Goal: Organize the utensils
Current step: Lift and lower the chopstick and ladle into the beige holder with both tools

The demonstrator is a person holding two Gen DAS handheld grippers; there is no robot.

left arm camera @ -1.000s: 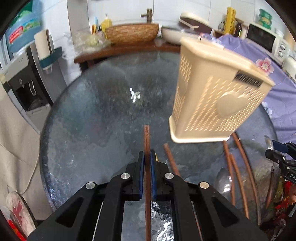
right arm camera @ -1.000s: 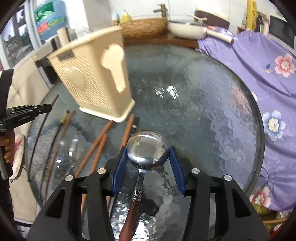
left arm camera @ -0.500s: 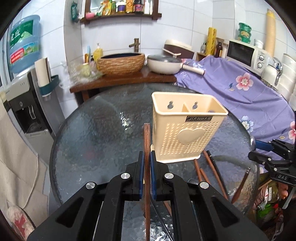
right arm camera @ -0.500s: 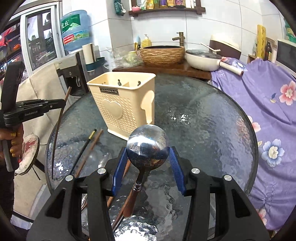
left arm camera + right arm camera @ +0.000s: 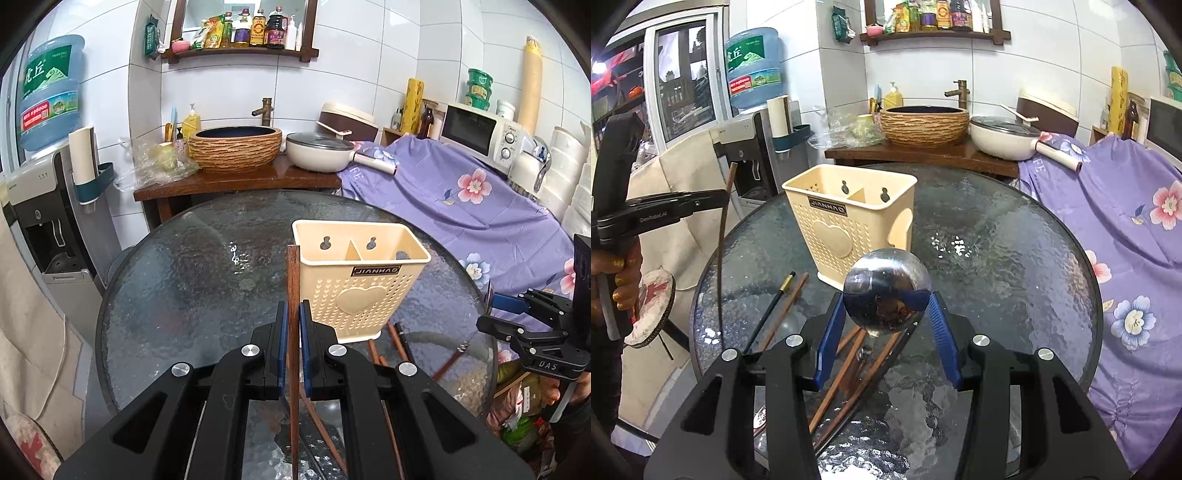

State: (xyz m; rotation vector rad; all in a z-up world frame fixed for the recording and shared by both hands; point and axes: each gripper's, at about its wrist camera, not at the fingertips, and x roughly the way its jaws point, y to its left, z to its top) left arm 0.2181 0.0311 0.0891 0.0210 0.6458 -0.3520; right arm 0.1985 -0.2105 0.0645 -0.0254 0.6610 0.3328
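Note:
A cream two-compartment utensil holder [image 5: 360, 275] [image 5: 849, 221] stands upright on the round glass table [image 5: 177, 288] [image 5: 1015, 266]. My left gripper [image 5: 291, 314] is shut on a brown chopstick [image 5: 293, 280] that sticks up past the pads, just left of the holder. My right gripper [image 5: 886, 306] is shut on the bowl of a steel spoon [image 5: 886, 291], its handle hanging down below the pads, in front of the holder. Several chopsticks [image 5: 783, 310] [image 5: 399, 341] lie on the glass near the holder's base. The left gripper [image 5: 726, 197] shows at the left of the right wrist view.
A wooden counter [image 5: 236, 181] with a woven basin and a white pan [image 5: 319, 151] stands behind the table. A purple floral cloth [image 5: 480, 206] covers the right side. A water dispenser [image 5: 40, 192] stands at the left. A person's hand [image 5: 624, 280] holds the left gripper's handle.
Both grippers rose and tilted up, so the holder and table look farther and lower. The chopstick and the spoon stayed gripped; the spoon's handle now hangs below.

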